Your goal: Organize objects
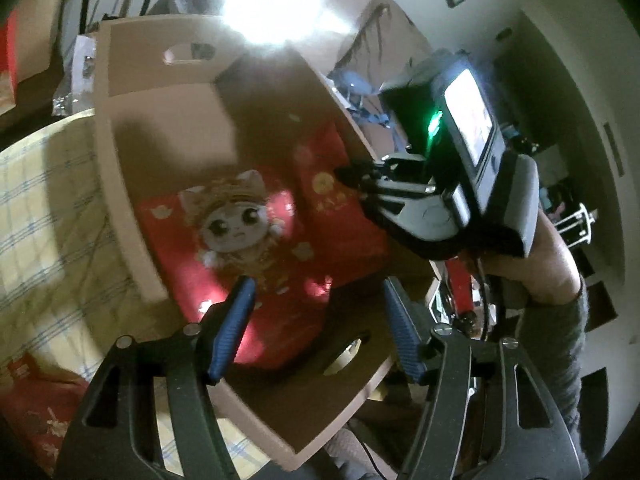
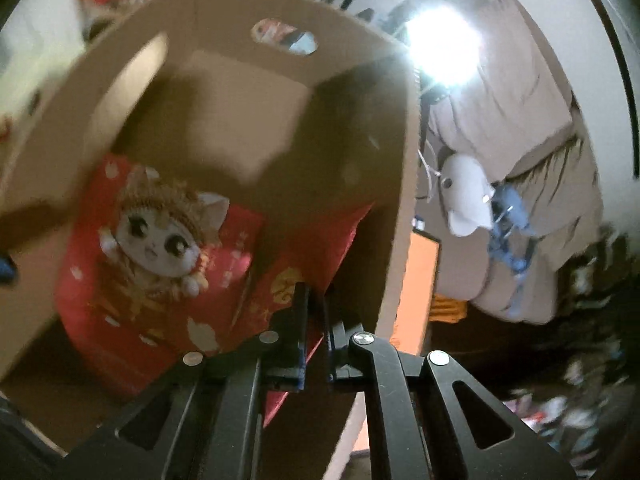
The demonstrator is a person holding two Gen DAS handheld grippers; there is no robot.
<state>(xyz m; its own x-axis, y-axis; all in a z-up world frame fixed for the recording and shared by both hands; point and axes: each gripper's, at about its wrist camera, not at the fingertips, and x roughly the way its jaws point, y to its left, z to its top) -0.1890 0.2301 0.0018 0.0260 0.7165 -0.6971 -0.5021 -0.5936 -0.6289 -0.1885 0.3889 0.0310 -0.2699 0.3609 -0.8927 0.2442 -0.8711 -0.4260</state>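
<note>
Red packet (image 2: 304,280) pinched in right hand-held gripper (image 2: 314,300), inside box (image 2: 400,184).

One open cardboard box (image 1: 120,184) stands on the checked cloth, with two oval handle cutouts, one in the far wall (image 1: 180,53) and one in the near wall (image 1: 344,354). Inside it lie two red gift boxes: the left one (image 1: 224,264) printed with one cartoon cat figure, the right one (image 1: 340,200) leaning against the box's right wall.
</note>
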